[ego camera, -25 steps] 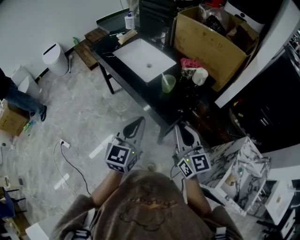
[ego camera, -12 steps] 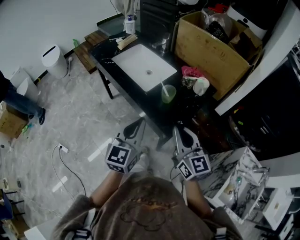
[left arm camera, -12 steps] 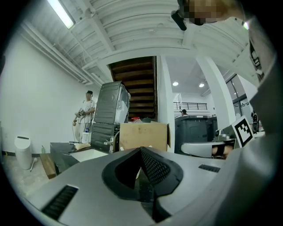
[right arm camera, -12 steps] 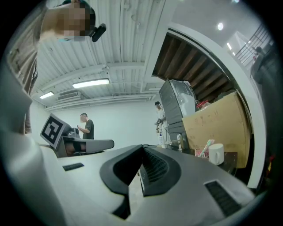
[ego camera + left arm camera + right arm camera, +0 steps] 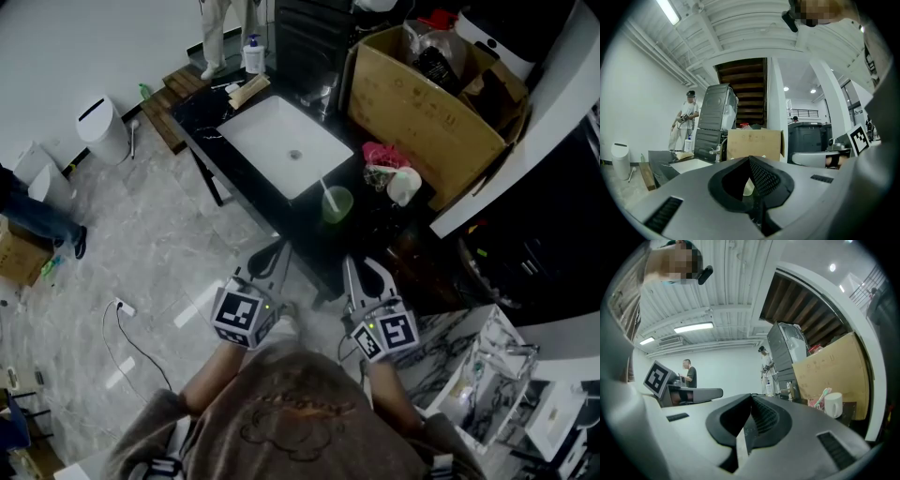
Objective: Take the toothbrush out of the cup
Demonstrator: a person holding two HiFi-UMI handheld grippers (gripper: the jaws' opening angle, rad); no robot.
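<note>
A translucent green cup (image 5: 337, 203) stands near the front edge of the black counter (image 5: 302, 222), just right of the white sink (image 5: 286, 143). A white toothbrush (image 5: 327, 191) leans out of it to the upper left. My left gripper (image 5: 277, 249) hovers above the floor, short of the counter and to the cup's lower left, its jaws shut on nothing. My right gripper (image 5: 360, 268) is level with it, below the cup, also shut and empty. In the left gripper view the closed gripper (image 5: 750, 160) fills the lower half; the right gripper (image 5: 751, 397) does the same in its own view.
A white mug (image 5: 405, 185) and a pink bundle (image 5: 380, 155) sit right of the cup, before a large cardboard box (image 5: 427, 89). A bottle (image 5: 251, 52) stands at the counter's far end. A white bin (image 5: 101, 130) and a cable (image 5: 131, 314) are on the floor. A person (image 5: 683, 123) stands beyond.
The counter, sink and cup have slid lower and nearer in the head view as I come closer. Both grippers keep their shut pose. A person's legs have come into view at the top.
</note>
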